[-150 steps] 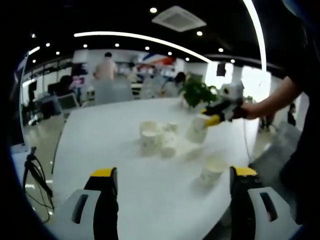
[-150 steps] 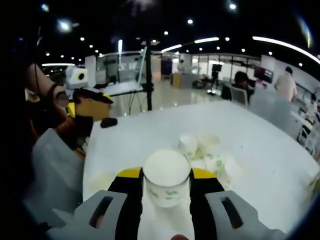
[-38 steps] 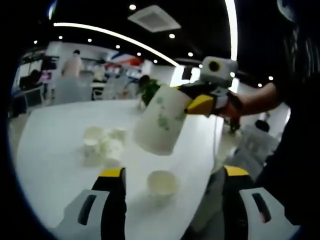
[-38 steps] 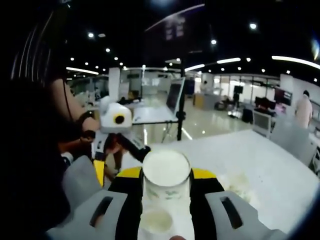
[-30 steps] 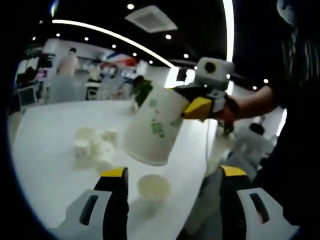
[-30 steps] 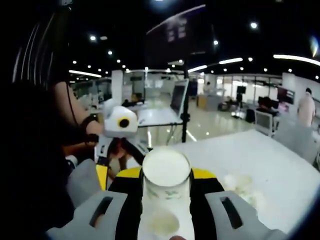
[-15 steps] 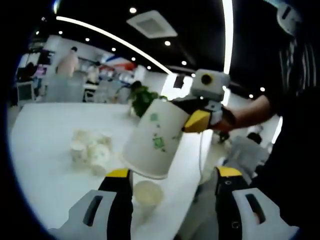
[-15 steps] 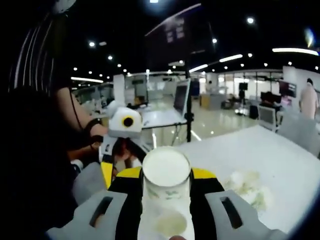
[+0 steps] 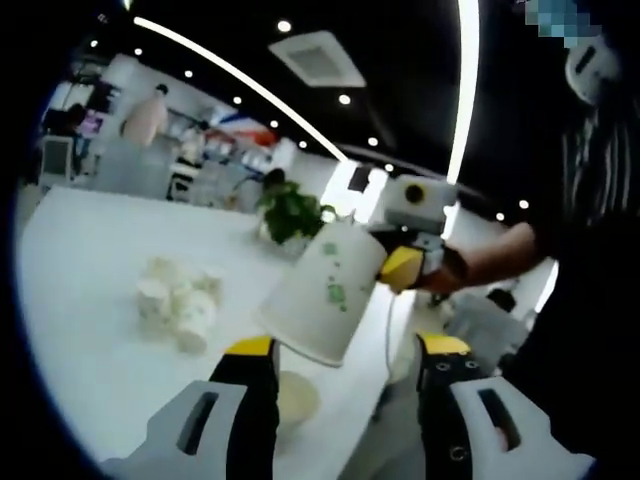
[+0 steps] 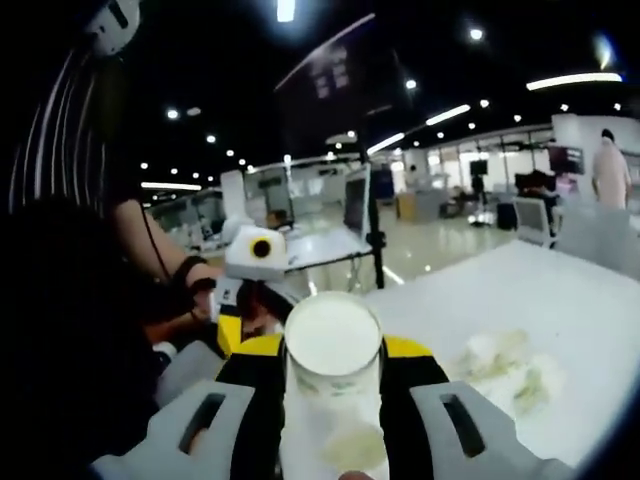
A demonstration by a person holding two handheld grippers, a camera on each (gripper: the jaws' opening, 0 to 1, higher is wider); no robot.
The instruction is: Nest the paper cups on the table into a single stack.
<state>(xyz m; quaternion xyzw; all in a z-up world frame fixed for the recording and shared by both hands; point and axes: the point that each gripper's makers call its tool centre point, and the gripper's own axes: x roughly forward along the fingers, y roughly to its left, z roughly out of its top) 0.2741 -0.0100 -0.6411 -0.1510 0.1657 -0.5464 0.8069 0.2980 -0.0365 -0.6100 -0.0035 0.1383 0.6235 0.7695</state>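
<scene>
White paper cup with green print [image 9: 323, 292], pinched in the right gripper [image 9: 400, 268], has drifted lower-centre above the open white cup [image 9: 296, 395] beside the spread left gripper [image 9: 345, 360], nearly ready to nest.

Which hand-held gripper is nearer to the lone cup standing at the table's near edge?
Left. The left hand-held gripper has the lone cup between its open jaws. The right hand-held gripper holds another cup above it.
</scene>
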